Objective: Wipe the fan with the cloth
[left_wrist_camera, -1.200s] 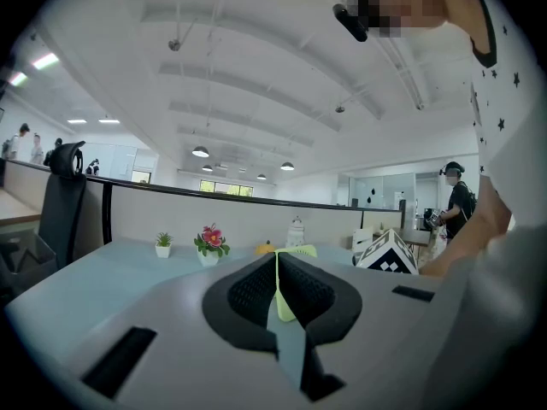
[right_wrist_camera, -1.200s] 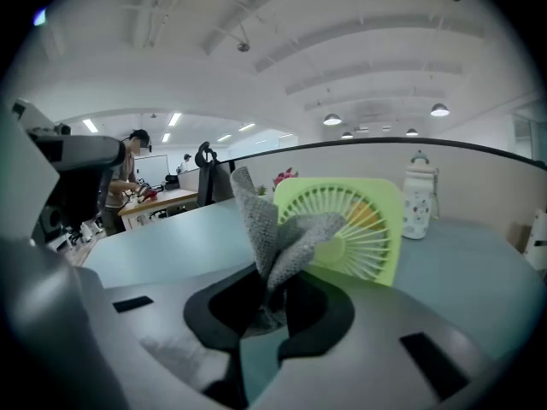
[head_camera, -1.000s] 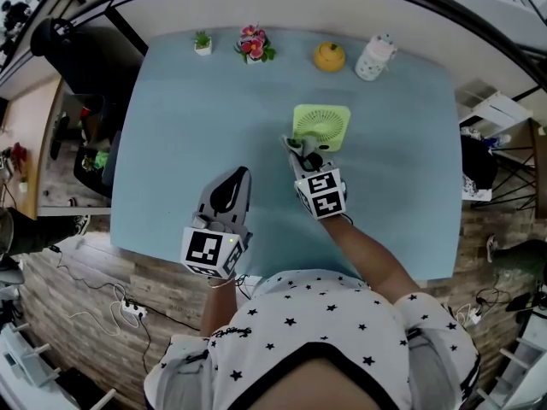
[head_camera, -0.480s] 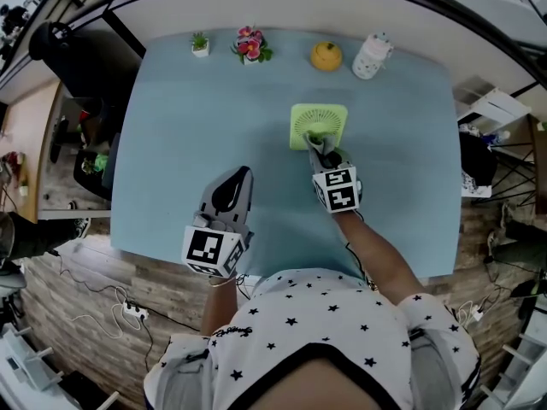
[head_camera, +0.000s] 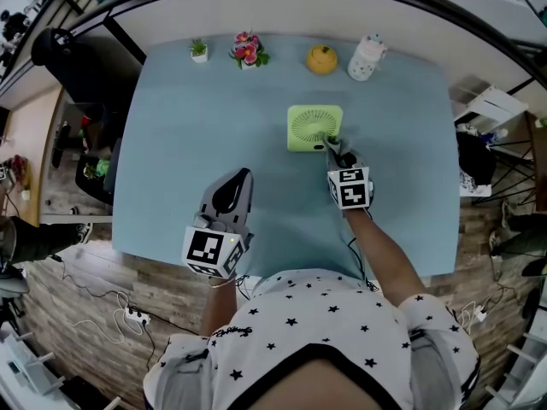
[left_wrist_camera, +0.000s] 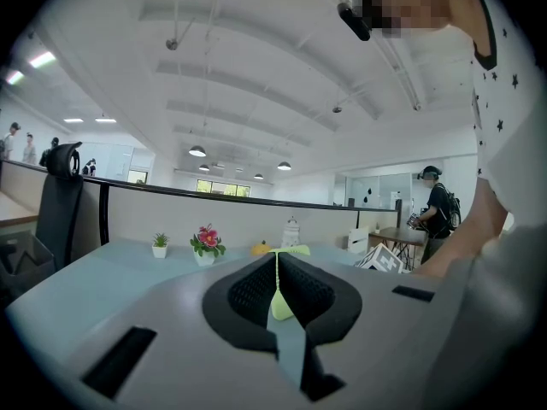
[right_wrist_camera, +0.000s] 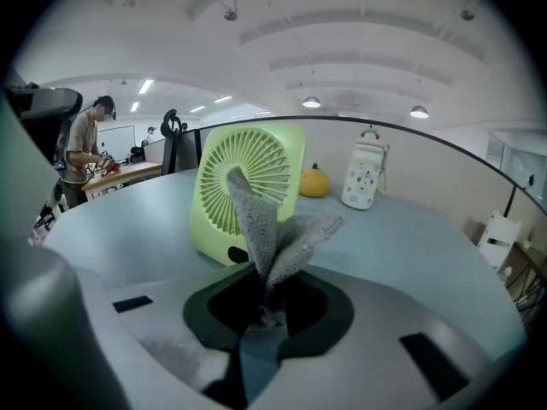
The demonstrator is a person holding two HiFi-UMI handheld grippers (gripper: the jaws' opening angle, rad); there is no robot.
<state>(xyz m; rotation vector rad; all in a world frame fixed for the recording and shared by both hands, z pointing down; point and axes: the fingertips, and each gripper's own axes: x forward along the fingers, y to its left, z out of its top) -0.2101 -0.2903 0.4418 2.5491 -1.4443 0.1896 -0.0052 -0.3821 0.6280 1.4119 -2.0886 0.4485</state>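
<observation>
Fan [head_camera: 314, 127], green and square, stands upright mid-table on the light-blue table [head_camera: 179, 118], grille facing the person. Right gripper [head_camera: 336, 149] is at the fan's near right corner, jaws pinching a grey cloth [right_wrist_camera: 267, 225]; the cloth sticks up out of the jaws in front of the grille, touching or not can't be told. Right forearm is stretched forward from the body, marker cube up. Left gripper [head_camera: 236, 180] is held close to the body over the table's near edge, pointing away, well apart from the fan, jaws pressed together, nothing between them. Far edge has a small potted plant [head_camera: 199, 49], flower pot [head_camera: 246, 48], orange ornament [head_camera: 321, 59] and white bottle [head_camera: 365, 57].
</observation>
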